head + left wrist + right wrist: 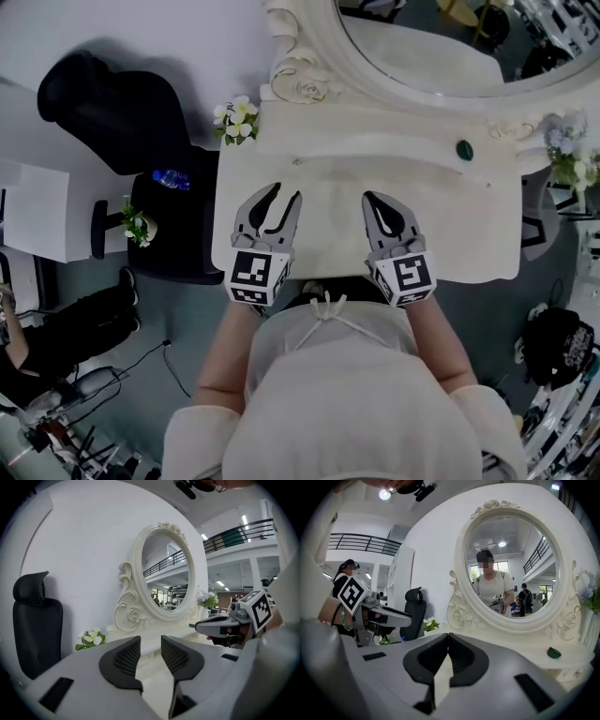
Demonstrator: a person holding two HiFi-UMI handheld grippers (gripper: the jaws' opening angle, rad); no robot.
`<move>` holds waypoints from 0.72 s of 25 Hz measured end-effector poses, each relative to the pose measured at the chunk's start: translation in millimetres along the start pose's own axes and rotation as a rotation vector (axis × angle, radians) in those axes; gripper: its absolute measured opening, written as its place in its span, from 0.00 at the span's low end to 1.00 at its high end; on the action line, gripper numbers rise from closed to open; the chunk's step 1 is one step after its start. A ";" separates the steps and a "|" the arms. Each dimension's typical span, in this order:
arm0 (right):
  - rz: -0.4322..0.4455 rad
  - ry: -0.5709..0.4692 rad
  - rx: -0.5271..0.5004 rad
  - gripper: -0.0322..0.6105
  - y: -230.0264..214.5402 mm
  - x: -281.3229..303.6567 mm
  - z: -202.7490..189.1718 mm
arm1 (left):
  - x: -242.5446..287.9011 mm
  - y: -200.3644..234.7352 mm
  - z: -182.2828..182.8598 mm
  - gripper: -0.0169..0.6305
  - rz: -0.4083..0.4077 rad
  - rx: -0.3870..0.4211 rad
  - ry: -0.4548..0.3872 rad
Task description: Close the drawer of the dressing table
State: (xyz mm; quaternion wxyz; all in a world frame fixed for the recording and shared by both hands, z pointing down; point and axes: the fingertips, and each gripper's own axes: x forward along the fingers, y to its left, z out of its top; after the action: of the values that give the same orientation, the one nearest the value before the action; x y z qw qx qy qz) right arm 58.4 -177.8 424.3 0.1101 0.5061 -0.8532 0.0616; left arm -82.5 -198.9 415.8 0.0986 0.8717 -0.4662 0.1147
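The white dressing table (469, 234) lies below me, its oval mirror (422, 47) at the back. No drawer front shows in any view; the tabletop's front edge and my body hide that side. My left gripper (286, 194) hovers over the left half of the top. Its jaws (151, 641) stand apart with nothing between them, so it is open. My right gripper (367, 197) hovers over the middle right. Its pads meet at the tips (448, 634) and hold nothing, so it is shut. Both point level toward the mirror (511, 569).
A small green object (465, 149) lies at the table's back right. White flowers (235, 119) stand at the back left corner, a pale bouquet (567, 150) at the far right. A black chair (112, 108) and a dark stool with a blue bottle (172, 178) stand left.
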 end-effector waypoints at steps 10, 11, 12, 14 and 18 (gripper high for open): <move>-0.029 -0.084 -0.012 0.06 8.4 -30.5 33.7 | -45.3 -12.1 46.3 0.12 -0.044 0.058 -0.122; -0.028 -0.089 -0.012 0.06 9.3 -32.6 36.0 | -47.8 -12.2 48.1 0.10 -0.047 0.062 -0.125; -0.026 -0.093 -0.014 0.06 10.3 -34.3 38.1 | -50.3 -12.1 49.7 0.09 -0.048 0.065 -0.129; -0.023 -0.100 -0.020 0.06 12.4 -37.0 41.8 | -54.4 -12.2 52.6 0.08 -0.052 0.070 -0.137; -0.020 -0.115 -0.030 0.06 13.5 -41.3 49.5 | -58.8 -15.4 60.2 0.06 -0.069 0.084 -0.159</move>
State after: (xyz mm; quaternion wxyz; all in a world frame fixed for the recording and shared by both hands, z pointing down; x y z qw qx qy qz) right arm 59.5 -147.0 366.2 0.0690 0.5157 -0.8538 0.0186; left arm -94.8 -160.7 340.2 0.0285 0.8969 -0.4371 0.0612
